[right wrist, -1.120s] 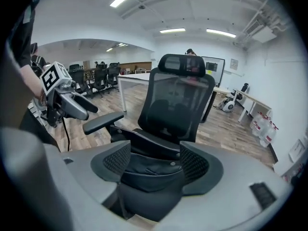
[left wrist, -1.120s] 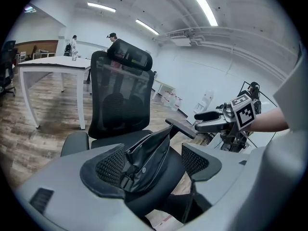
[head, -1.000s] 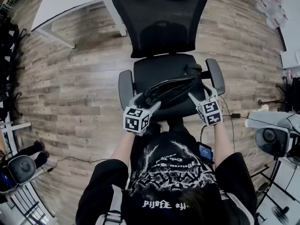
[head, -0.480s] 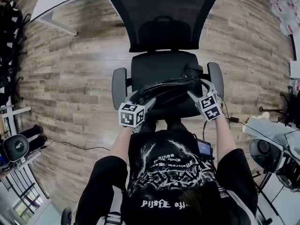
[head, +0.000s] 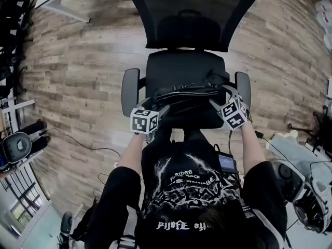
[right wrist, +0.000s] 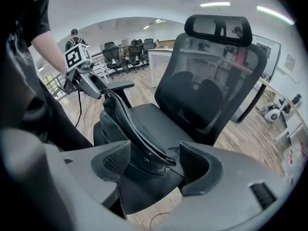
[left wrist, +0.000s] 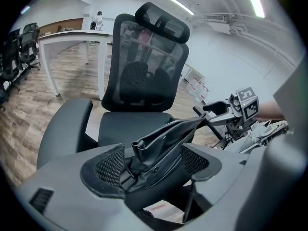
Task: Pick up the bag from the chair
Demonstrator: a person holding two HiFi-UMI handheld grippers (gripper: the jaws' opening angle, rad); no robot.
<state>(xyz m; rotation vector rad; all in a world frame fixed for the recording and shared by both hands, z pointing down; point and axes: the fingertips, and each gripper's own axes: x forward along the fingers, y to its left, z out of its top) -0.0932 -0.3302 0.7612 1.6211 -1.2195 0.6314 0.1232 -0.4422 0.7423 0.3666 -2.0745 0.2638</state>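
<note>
A black bag [head: 184, 93] hangs stretched between my two grippers over the front of the black office chair's seat [head: 184, 69]. My left gripper [head: 158, 110] is shut on the bag's left end, and the folded fabric and a buckle fill the space between its pads [left wrist: 113, 165]. My right gripper [head: 215, 104] is shut on the other end. In the left gripper view the bag [left wrist: 166, 136] runs up and away to the right gripper [left wrist: 219, 112]. In the right gripper view the bag [right wrist: 127, 121] runs over to the left gripper [right wrist: 89, 85].
The chair's grey armrests [head: 129, 84] [head: 243, 87] flank the bag, and its mesh backrest [head: 192, 14] rises behind. A white desk [left wrist: 72, 37] stands further back. More office chairs [head: 13, 14] line the left wall. Cables and equipment [head: 306, 191] lie on the wood floor at right.
The bag has gone from slanted to nearly level between the grippers. Both grippers have shifted slightly up and away from the body, and the head view has tilted.
</note>
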